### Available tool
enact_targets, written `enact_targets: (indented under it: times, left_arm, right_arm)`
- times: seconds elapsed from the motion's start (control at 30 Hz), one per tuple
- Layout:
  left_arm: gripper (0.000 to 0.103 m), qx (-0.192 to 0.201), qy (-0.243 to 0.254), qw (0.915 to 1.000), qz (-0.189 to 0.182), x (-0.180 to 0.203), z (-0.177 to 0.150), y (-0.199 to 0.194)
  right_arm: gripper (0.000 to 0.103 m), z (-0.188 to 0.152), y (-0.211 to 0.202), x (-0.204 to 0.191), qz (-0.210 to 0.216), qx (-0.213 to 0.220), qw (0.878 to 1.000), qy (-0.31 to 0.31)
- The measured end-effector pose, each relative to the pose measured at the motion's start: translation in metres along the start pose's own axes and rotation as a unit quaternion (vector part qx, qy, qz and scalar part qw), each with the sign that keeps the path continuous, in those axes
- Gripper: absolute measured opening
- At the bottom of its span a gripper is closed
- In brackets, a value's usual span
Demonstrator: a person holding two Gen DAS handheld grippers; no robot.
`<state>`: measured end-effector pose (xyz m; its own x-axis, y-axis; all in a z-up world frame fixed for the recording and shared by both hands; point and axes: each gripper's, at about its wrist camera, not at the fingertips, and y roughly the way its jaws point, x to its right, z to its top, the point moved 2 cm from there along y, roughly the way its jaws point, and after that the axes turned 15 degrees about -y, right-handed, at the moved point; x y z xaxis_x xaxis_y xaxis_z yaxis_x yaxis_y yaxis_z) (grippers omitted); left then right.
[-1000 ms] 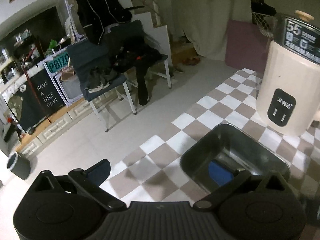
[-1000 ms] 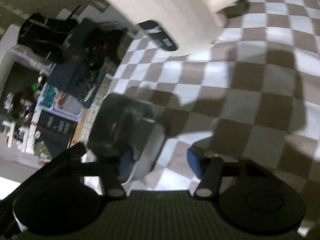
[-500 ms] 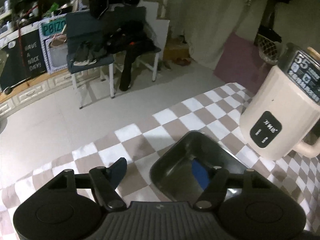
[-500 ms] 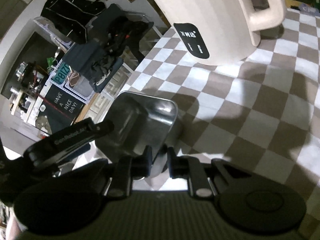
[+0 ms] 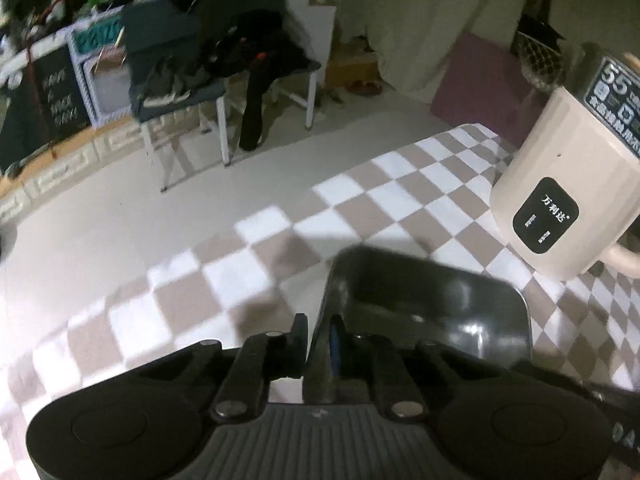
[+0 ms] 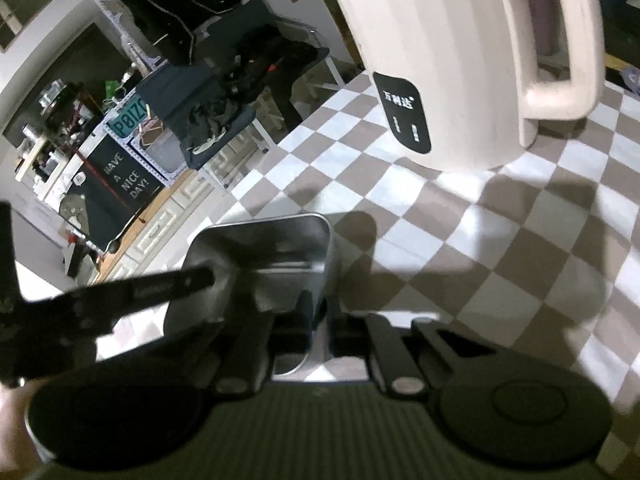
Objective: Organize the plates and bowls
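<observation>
Pinching opposite walls of the metal rectangular bowl, the left gripper and right gripper each clamp its rim between their fingers. Beyond the fingertips lies the checkered tablecloth, then the cream kettle.

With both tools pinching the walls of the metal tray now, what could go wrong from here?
1. The left tool and right tool each pinch only a thin wall of the metal tray; the smooth steel might slip out when lifted.
2. Uneven lifting could tilt or twist the tray.
3. The cream kettle stands close behind on the checkered cloth; a forward swing may knock it.
</observation>
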<state>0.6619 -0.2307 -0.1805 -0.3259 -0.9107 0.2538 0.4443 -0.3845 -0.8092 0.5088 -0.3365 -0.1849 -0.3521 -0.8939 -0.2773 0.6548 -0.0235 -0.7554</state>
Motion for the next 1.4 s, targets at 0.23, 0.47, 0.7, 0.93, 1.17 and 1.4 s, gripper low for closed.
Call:
enact_targets:
  times: [0.23, 0.47, 0.7, 0.93, 1.17, 1.4]
  left_arm:
    - [0.011, 0.013, -0.028, 0.9994, -0.016, -0.025, -0.028, -0.043]
    - [0.011, 0.038, -0.059, 0.9975, -0.006, -0.037, -0.055, -0.106]
    - [0.012, 0.08, -0.105, 0.991, -0.023, -0.043, -0.084, -0.183]
    - [0.012, 0.112, -0.125, 0.9853, -0.03, -0.037, -0.124, -0.244]
    - [0.015, 0.106, -0.143, 0.9828, -0.05, -0.018, -0.174, -0.277]
    - [0.02, 0.099, -0.146, 0.9824, -0.062, 0.006, -0.214, -0.294]
  right_arm:
    - [0.007, -0.01, -0.005, -0.019, 0.03, -0.027, 0.994, -0.104]
    - [0.007, -0.017, -0.042, -0.034, 0.081, -0.02, 0.985, -0.151]
    - [0.006, -0.022, -0.087, -0.04, 0.133, -0.023, 0.979, -0.15]
    - [0.006, -0.036, -0.143, -0.053, 0.154, -0.003, 0.97, -0.189]
    - [0.005, -0.054, -0.172, -0.03, 0.163, -0.005, 0.969, -0.188]
    - [0.005, -0.068, -0.198, -0.007, 0.165, -0.003, 0.966, -0.198]
